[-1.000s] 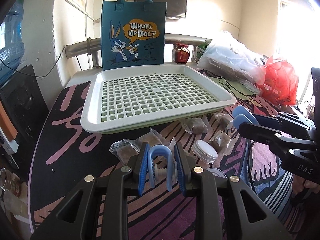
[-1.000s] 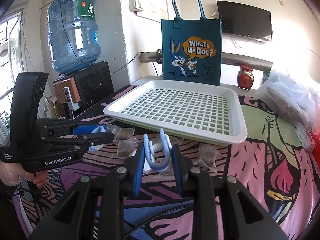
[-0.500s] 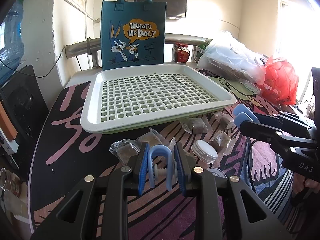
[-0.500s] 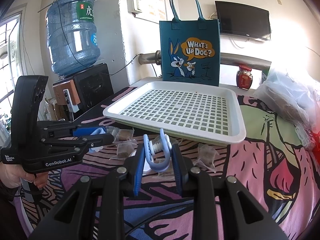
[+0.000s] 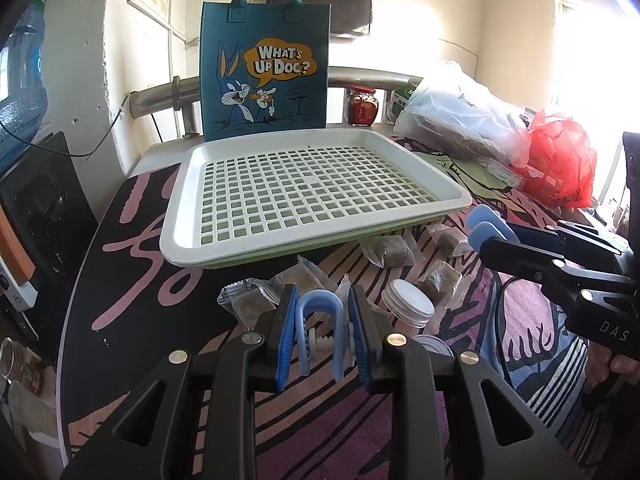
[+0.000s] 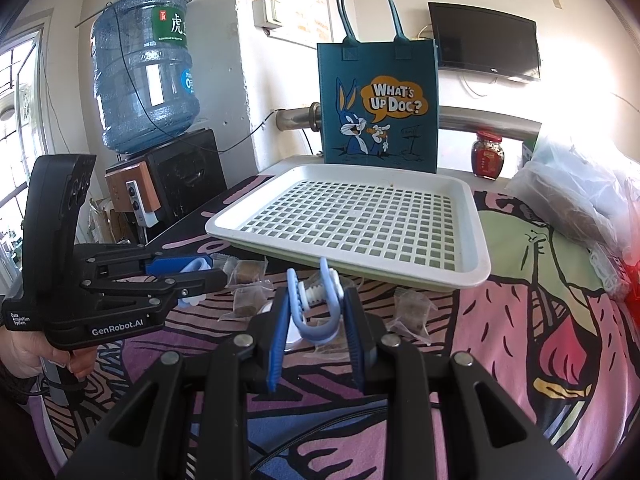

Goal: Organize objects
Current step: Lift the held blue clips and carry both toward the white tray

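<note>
At centre frame in both wrist views, a white perforated tray [image 5: 312, 196] nested on a green under-tray, resting on a cartoon-print cloth [image 6: 532, 320]; tray interior holds nothing. Behind it, upper centre, a teal tote bag [image 5: 266, 68] printed "What's Up Doc?", upright. Right of the bag, a red-lidded jar [image 5: 362, 106]; further right, a clear plastic bag [image 5: 460, 116] and a red plastic bag [image 5: 560, 160]. Upper left of the right wrist view, a blue water bottle [image 6: 144, 76] on a black dispenser. Below the tray's near edge, loose on the cloth: several clear sachets of brown material [image 5: 390, 250] and a small jar with a silver screw lid [image 5: 408, 306], all outside the tray. Left gripper [image 5: 322, 334], lower centre of its own view: clenched on a pale blue U-shaped clip [image 5: 320, 312], bend pointing away from the camera. Right gripper [image 6: 316, 322]: clenched on a second pale blue U-shaped clip [image 6: 316, 320], bend toward the camera, a white toothed piece between its arms.
</note>
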A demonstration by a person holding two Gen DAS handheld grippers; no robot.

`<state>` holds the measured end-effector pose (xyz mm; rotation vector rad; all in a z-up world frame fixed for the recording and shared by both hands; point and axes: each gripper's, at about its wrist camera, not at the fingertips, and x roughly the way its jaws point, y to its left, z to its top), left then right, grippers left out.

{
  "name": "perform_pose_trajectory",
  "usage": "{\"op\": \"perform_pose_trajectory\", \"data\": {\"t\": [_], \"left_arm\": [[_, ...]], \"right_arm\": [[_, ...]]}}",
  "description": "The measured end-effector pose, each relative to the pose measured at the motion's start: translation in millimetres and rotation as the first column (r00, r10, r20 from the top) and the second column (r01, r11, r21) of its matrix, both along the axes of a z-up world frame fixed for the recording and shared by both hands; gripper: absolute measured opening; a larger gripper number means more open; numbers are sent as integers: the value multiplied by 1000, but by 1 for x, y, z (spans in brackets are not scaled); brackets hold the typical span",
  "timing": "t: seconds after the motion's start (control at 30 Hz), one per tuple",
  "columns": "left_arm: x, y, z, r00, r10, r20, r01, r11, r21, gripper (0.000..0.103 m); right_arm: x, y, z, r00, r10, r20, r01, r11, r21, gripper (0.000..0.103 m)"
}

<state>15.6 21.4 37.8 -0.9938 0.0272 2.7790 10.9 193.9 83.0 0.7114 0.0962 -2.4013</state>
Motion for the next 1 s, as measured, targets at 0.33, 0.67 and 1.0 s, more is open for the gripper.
{"op": "perform_pose_trajectory", "data": {"t": [0.33,0.67,1.0], "left_arm": [[0,0,0,1000,0,0,0,1000,0,24],[0,1,0,1000,0,1,0,1000,-1,24],[0,1,-2,1000,-2,4,2,1000,-7,24]], "right_arm": [[0,1,0,1000,1,0,-1,1000,0,26],[0,1,0,1000,-2,0,2,1000,-4,26],[-2,1,0,1000,-3,10,3,1000,-4,26]]}}
